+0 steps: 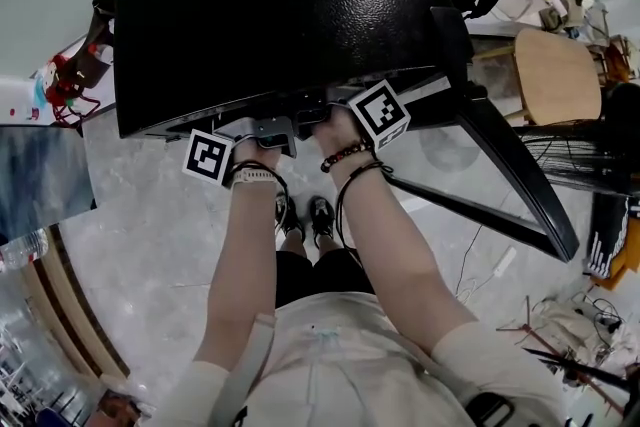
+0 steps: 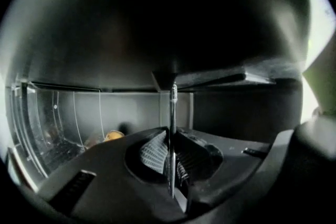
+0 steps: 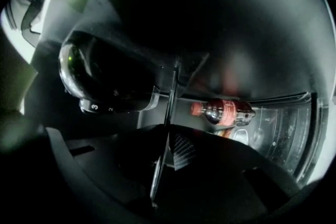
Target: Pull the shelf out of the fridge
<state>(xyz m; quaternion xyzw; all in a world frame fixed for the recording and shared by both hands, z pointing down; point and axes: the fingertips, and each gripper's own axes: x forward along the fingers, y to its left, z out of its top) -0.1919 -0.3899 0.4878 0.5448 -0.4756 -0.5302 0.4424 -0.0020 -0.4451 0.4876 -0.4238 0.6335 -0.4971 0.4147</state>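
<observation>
Now left gripper [image 2: 171,136], right gripper [image 3: 168,139] both clamped on thin clear shelf [image 2: 172,97]; red plastic bottle [image 3: 223,112] beyond, inside black fridge [image 1: 280,5].

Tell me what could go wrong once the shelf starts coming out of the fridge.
The left gripper and right gripper pinch only the thin edge of the shelf; it might slip from the fingers or tip once free.
Uneven pulling could skew the shelf and jam it in the fridge.
A bottle sits near the shelf in the right gripper view; a tilted shelf might knock it.
</observation>
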